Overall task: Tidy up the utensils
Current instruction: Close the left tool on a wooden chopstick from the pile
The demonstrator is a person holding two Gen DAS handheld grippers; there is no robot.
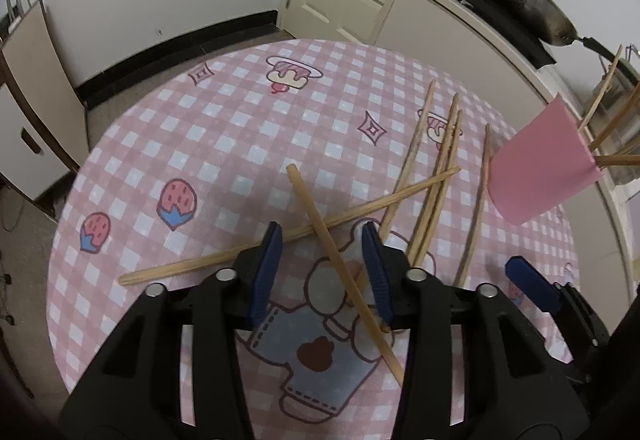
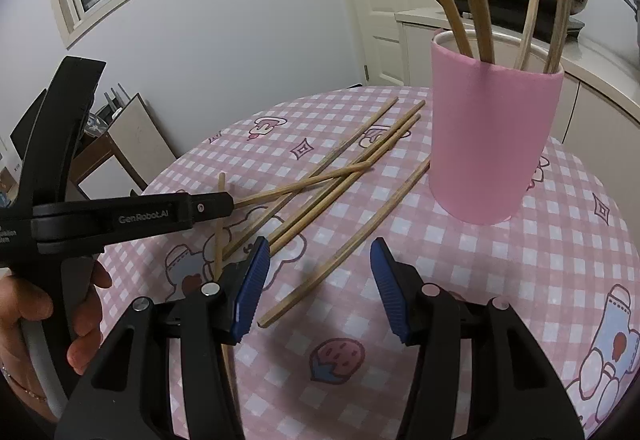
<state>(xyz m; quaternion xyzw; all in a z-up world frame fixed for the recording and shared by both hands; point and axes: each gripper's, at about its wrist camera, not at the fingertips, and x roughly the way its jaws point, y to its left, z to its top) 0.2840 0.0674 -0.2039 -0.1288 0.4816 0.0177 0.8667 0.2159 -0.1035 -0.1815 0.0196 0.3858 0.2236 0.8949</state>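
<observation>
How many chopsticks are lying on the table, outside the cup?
6. One chopstick lies between the fingers of the open left gripper, one crosses it, three lie beyond, and one is nearest the pink cup. None seem hidden.

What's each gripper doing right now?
Left gripper: open, a chopstick lying between its jaws, not clamped.
Right gripper: open, empty.

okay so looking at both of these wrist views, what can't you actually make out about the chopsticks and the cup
- Left wrist view: the pink cup sits at the warped right edge; its opening faces away, so its contents are hidden.
- Right wrist view: the top edge cuts off the tips of the chopsticks in the cup.
- Right wrist view: the left tool is side-on, so its grip on any chopstick is unclear.
</observation>
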